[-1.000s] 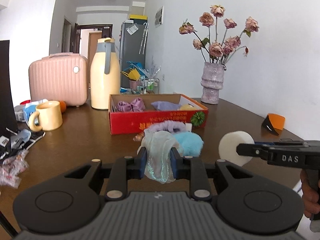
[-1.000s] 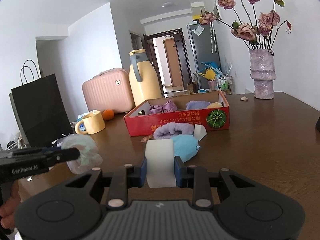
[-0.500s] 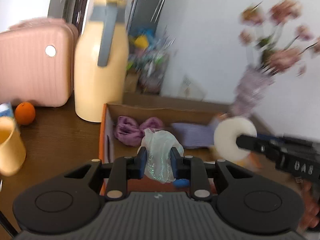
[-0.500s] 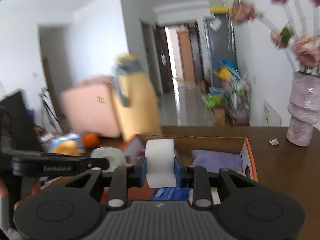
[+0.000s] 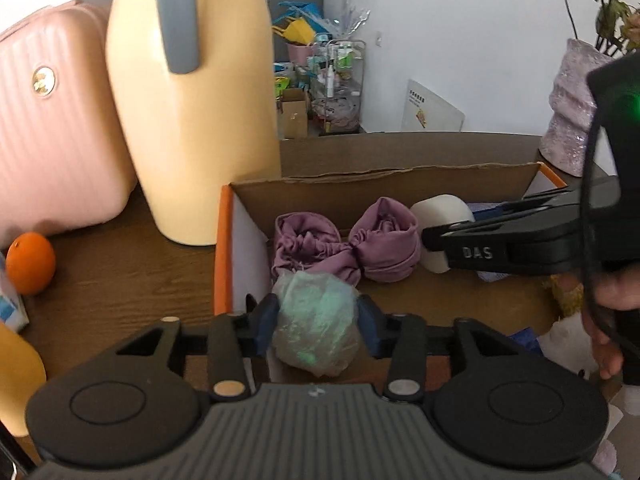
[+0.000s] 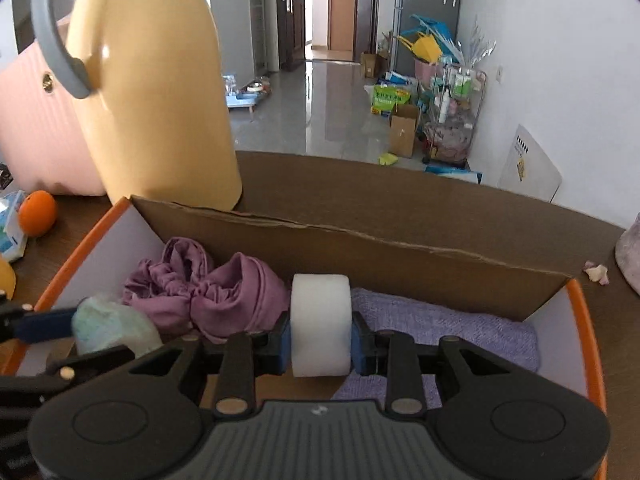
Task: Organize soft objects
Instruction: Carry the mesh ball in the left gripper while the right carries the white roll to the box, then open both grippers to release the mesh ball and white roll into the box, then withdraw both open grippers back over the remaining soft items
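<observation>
The left tongs (image 5: 316, 322), jaws just widening, are releasing the pale green gauze bundle (image 5: 316, 320) over the cardboard box (image 5: 384, 184), purple scrunchie (image 5: 344, 246) lying at 12 o'clock. The right tongs (image 6: 320, 340) are clamping the white sponge (image 6: 320, 320) above the lavender cloth (image 6: 448, 324).

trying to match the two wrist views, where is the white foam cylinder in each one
Left wrist view: the white foam cylinder sits right of centre over the orange-edged cardboard box, clamped in the right gripper reaching in from the right.
Right wrist view: the cylinder is at bottom centre, between that gripper's fingers.
Shared landmark: the purple gathered fabric bow, just left of the cylinder in both.
</observation>
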Tool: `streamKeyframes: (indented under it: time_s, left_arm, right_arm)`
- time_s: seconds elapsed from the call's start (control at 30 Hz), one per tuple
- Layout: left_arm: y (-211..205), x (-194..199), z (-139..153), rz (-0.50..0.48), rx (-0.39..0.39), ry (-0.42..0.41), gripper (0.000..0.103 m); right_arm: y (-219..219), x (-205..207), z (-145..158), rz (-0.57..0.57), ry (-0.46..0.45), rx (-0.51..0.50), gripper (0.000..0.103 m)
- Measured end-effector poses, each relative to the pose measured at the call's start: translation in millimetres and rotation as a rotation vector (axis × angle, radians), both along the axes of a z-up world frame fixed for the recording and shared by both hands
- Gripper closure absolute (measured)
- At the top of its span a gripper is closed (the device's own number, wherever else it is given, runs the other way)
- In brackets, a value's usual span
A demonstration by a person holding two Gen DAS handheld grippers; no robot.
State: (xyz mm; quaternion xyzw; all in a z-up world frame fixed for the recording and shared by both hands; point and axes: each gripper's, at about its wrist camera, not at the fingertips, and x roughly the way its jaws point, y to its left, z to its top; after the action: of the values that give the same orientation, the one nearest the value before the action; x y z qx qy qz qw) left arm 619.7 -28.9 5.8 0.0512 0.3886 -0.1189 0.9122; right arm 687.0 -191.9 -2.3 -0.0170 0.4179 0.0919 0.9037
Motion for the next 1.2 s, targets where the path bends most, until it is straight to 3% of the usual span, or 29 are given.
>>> streamKeyframes:
  time_s: [0.13,0.3,0.43,0.57,0.77,0.97,1.2]
  left_arm:
    - [-2.3,-10.4,8.4,0.021,0.000,-0.036,0.034]
    - [3.7,-33.4,45.2,0.034,-0.018,-0.088,0.033]
    - [10.1,-68.9,90.8,0.048,-0.035,-0.144,0.032]
    - [16.0,-120.3,131.8,0.061,-0.047,-0.226,0.028]
    - [17.7,-190.0,164.0,0.075,-0.063,-0.316,0.023]
    - [15.9,-248.5,175.7,0.090,-0.094,-0.402,0.018]
    - [26.5,-329.1,150.2,0.108,-0.122,-0.508,0.015]
  right_arm:
    - [-4.6,-6.7,3.3,-0.004,-0.007,0.032,0.065]
    - [-19.9,-35.3,42.3,-0.009,-0.075,0.050,0.052]
    - [-33.6,-73.7,89.2,-0.016,-0.140,0.056,0.052]
    - [-53.6,-129.2,137.4,-0.022,-0.220,0.054,0.048]
    - [-81.3,-218.6,182.9,-0.035,-0.327,0.062,0.044]
    - [-93.6,-288.0,196.7,-0.046,-0.398,0.076,0.038]
    - [-88.3,-374.8,163.5,-0.021,-0.536,0.081,0.026]
